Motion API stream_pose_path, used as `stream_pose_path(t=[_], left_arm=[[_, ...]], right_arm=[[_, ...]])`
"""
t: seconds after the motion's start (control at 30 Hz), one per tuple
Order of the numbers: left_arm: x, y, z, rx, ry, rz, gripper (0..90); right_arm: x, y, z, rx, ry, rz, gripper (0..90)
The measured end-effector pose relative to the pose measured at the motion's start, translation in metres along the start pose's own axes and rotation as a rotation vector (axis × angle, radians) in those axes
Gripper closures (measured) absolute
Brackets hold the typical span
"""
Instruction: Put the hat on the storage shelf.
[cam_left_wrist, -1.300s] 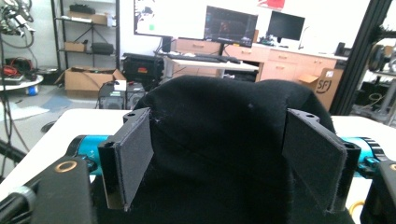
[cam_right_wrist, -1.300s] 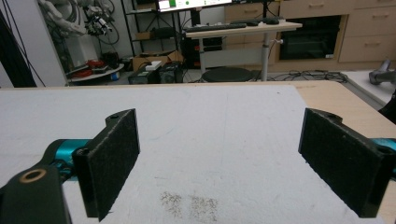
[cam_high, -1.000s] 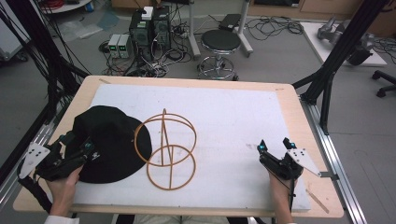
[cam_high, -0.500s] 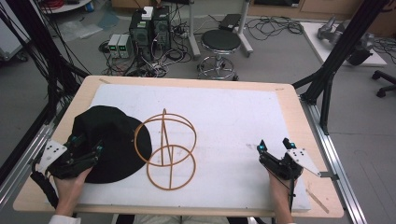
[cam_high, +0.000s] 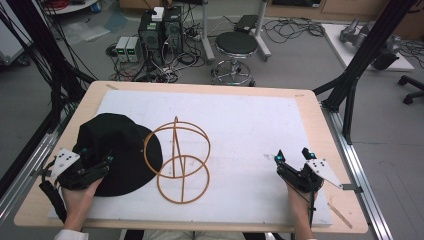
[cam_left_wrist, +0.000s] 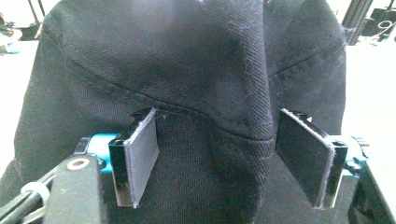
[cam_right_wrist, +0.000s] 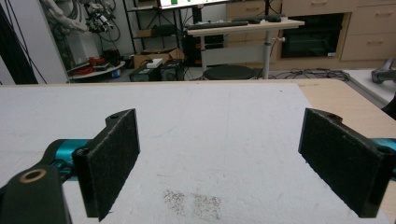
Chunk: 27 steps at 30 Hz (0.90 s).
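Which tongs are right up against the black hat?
The left tongs: open, with the hat between them. The right tongs are open above bare white mat.

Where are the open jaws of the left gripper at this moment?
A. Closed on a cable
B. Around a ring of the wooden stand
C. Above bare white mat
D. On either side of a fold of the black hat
D: in the left gripper view the left gripper stands open with the black hat bulging between its jaws.

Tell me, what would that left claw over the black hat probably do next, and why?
Probably close. The left gripper is open, with a raised fold of the black hat between its jaws, so pinching would grip the fabric. The right gripper is open over bare white mat.
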<state>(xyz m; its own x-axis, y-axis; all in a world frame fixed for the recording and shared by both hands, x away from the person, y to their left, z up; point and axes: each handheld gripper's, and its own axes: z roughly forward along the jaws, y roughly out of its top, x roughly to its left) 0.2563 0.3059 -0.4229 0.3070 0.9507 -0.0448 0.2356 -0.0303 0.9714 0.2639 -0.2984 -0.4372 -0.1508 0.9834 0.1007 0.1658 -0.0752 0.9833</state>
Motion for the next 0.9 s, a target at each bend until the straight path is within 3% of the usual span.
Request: stream_pose_path(t=[0.17, 0.2, 0.23, 0.27, 0.3, 0.33, 0.5, 0.67, 0.9], left_arm=[[0.0003, -0.0001, -0.0007, -0.006, 0.029, -0.008, 41.5], [0.0001, 0.0000, -0.0012, -0.006, 0.038, -0.008, 51.0], [0.0002, 0.0004, -0.0018, -0.007, 0.035, -0.008, 51.0], [-0.0002, 0.0010, -0.0021, -0.008, 0.025, -0.012, 65.6], [-0.0011, 0.0016, -0.0024, -0.004, 0.021, -0.013, 65.6], [-0.0024, 0.0021, -0.0022, 0.000, 0.021, -0.016, 81.3], [-0.0006, 0.0041, -0.0020, 0.025, 0.007, -0.031, 85.6], [-0.0026, 0.0043, -0.0020, 0.022, 0.019, -0.020, 85.9], [-0.0015, 0.0040, -0.0027, 0.005, 0.012, -0.042, 86.0]], right_arm=[[-0.0006, 0.0001, 0.0000, 0.000, 0.001, 0.004, 11.7], [-0.0005, 0.0000, 0.0001, -0.001, 0.002, 0.006, 11.7], [-0.0005, 0.0000, 0.0001, -0.001, 0.002, 0.006, 11.7], [-0.0005, 0.0001, 0.0000, 0.000, 0.002, 0.005, 11.7], [-0.0005, 0.0001, 0.0000, 0.000, 0.002, 0.005, 11.7], [-0.0002, 0.0001, -0.0001, 0.000, 0.001, 0.007, 11.7], [-0.0002, 0.0001, 0.0001, -0.001, 0.003, 0.003, 11.7], [-0.0002, 0.0001, 0.0001, -0.002, 0.002, 0.003, 11.7], [-0.0002, 0.0002, -0.0002, -0.002, 0.002, 0.004, 11.7]])
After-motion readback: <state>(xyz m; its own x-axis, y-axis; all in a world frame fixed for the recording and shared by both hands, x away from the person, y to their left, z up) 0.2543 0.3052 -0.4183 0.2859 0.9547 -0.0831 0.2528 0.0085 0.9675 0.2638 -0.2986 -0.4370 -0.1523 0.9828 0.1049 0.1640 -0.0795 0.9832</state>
